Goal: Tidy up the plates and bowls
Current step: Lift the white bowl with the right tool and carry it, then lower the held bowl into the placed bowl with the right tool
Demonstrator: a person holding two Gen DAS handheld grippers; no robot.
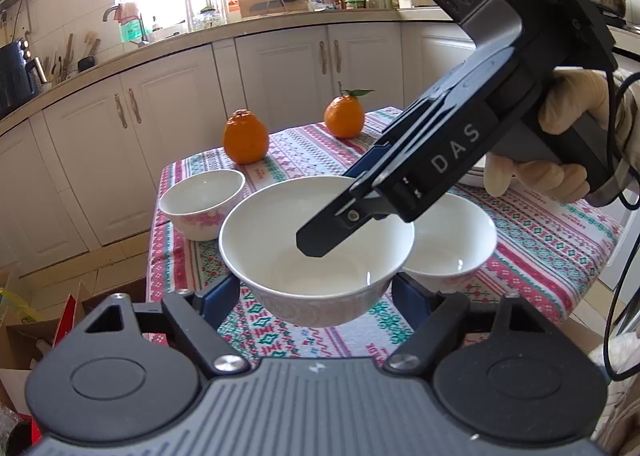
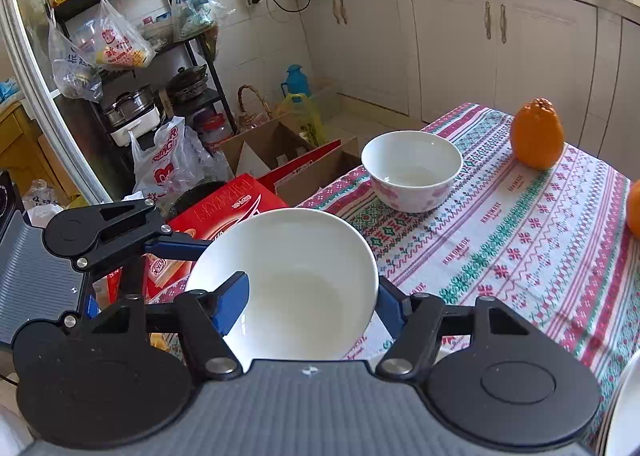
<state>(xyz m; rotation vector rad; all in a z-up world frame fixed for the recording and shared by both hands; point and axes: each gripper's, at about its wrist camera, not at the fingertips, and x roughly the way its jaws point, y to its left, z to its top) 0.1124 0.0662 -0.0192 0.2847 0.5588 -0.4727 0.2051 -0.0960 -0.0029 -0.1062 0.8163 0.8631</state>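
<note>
Bowl, white ceramic, plain [image 1: 316, 252]: lifted above the patterned-cloth tabletop [image 1: 540, 256], clamped across its body by the left gripper [image 1: 316, 296] fingers and at its rim by the right gripper [image 2: 308, 304] fingers. Beyond it: pink-flowered white bowl [image 2: 412, 170], two oranges [image 1: 245, 136].

The patterned tablecloth [image 2: 520, 256] lies bare at its middle. Its far end is blocked by a floral bowl [image 2: 412, 170] and two oranges [image 1: 245, 136].

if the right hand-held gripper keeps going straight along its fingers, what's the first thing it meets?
Likely the pink-flowered bowl ahead on the tablecloth. The right hand-held gripper already grips the white bowl; depth is uncertain.
</note>
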